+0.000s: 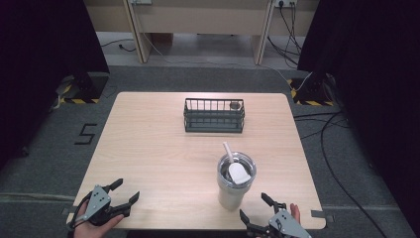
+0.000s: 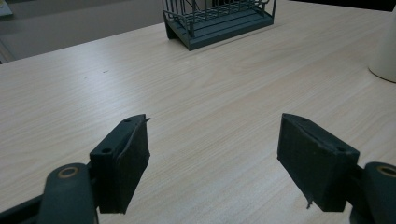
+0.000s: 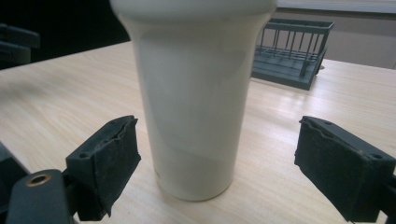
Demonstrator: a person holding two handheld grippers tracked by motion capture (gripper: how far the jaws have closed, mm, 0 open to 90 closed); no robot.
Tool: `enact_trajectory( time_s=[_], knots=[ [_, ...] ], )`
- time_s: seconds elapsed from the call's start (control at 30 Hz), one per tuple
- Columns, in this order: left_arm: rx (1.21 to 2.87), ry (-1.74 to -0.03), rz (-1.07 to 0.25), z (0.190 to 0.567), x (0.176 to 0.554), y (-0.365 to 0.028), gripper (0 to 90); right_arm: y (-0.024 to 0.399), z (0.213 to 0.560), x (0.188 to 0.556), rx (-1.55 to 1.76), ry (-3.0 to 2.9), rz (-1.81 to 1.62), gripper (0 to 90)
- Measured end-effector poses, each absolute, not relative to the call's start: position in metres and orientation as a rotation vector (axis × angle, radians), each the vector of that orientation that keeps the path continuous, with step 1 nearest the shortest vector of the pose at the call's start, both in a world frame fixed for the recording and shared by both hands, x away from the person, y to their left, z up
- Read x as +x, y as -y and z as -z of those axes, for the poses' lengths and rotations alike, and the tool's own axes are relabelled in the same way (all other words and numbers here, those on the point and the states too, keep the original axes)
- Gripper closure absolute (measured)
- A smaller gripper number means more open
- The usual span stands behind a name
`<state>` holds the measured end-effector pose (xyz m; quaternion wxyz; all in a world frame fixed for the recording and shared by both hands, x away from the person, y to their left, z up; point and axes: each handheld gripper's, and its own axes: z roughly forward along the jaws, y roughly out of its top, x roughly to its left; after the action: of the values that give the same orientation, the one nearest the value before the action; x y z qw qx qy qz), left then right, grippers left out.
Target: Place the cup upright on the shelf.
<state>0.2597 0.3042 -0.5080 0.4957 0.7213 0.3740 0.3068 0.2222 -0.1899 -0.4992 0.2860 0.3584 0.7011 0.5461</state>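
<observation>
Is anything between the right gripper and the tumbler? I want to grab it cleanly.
Nothing visible. The right gripper faces the tumbler directly, jaws open wide on either side of its base, bare table between them. The wire basket stands farther back, behind the tumbler.

Soft, even light falls from overhead onto the pale table (image 1: 163,148), which reads bright against the black curtains (image 1: 44,49) swallowing both sides of the room. Shadows are faint and short: a small one sits under the tumbler (image 1: 234,181) near the table's near edge. In the right gripper view the tumbler (image 3: 194,93) is washed out and slightly soft, with a glossy sheen on the wood behind it. In the left gripper view the wire basket (image 2: 217,21) at the far edge blurs a little, and the jaws look dark and grainy.
</observation>
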Motion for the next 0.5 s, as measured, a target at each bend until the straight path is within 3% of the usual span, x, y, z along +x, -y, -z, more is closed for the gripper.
enact_trajectory(
  time_s=[0.5],
  knots=[
    [1.742, -0.900, -0.748, 0.506, 0.258, -0.306, 24.4, 0.183, 0.492, 0.236, 0.922, -1.860, -1.477, 14.5]
  ],
)
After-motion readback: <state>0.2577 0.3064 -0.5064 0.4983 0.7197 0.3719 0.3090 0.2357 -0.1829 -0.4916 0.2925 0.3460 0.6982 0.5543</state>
